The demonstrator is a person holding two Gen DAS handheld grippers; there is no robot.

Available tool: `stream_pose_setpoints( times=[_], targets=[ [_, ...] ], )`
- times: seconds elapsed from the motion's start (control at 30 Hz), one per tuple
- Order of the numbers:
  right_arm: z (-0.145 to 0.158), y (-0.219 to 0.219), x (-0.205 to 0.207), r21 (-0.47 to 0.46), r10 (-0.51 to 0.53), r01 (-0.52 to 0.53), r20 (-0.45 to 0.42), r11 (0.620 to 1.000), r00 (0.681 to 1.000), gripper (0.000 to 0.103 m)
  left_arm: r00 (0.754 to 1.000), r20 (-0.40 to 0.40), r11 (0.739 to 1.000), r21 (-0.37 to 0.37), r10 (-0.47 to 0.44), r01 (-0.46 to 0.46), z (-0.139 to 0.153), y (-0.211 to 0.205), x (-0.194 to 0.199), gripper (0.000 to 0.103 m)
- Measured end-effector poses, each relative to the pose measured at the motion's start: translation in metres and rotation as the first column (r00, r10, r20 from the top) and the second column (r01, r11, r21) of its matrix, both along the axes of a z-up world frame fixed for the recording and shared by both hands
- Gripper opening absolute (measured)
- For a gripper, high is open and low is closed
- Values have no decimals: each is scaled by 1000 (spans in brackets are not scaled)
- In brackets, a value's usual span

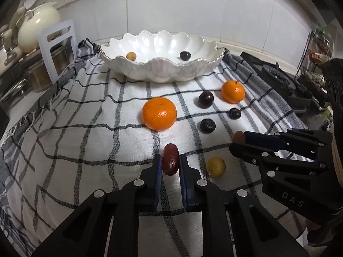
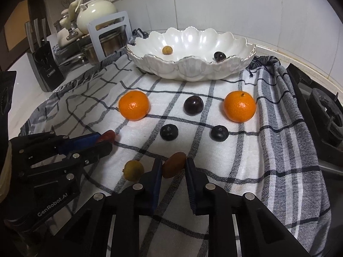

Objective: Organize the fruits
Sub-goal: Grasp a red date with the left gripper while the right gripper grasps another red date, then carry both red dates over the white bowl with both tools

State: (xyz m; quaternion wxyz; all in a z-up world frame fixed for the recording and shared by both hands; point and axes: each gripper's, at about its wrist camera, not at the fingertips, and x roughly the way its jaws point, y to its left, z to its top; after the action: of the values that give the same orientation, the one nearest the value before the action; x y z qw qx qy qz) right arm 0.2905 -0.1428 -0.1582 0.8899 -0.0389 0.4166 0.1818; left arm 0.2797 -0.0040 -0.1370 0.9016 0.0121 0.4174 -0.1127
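My left gripper (image 1: pixel 170 160) is shut on a dark red oblong fruit (image 1: pixel 170 159) low over the checked cloth (image 1: pixel 85 141). My right gripper (image 2: pixel 173 166) is shut on a brown oblong fruit (image 2: pixel 174 164); it shows at the right of the left wrist view (image 1: pixel 238 140). The white scalloped bowl (image 1: pixel 163 72) at the back holds a small yellow fruit (image 1: pixel 131 56) and a dark plum (image 1: pixel 185 55). On the cloth lie two oranges (image 1: pixel 159 114) (image 1: pixel 233 91), three dark plums (image 1: pixel 205 99) (image 1: pixel 207 126) (image 1: pixel 234 113) and a yellow fruit (image 1: pixel 215 167).
A white rack (image 1: pixel 57 49), steel pots (image 1: pixel 42 75) and a cream teapot (image 1: pixel 38 27) stand at the left. A knife block (image 2: pixel 46 68) is further left. A black gas hob (image 2: pixel 321 115) borders the cloth on the right. Tiled wall behind.
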Motion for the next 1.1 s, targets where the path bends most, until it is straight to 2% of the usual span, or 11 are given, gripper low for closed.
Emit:
stream_pose_setpoints(
  times=[0.33,0.57,1.1],
  targets=[
    [25,-3,-11,22,-1,0,57,1000,998,23,998,56,1000,-17,4,-3,25,-1,-12,17],
    [48,-7,-16,39,-11,7,115,999,993,23,995,96,998,-58,28,-22,45,5,-14,17],
    [96,-9,-18,95,-33,9,257,995,966,23,969,243,996,-81,50,-31,98,6,-16,17]
  ],
)
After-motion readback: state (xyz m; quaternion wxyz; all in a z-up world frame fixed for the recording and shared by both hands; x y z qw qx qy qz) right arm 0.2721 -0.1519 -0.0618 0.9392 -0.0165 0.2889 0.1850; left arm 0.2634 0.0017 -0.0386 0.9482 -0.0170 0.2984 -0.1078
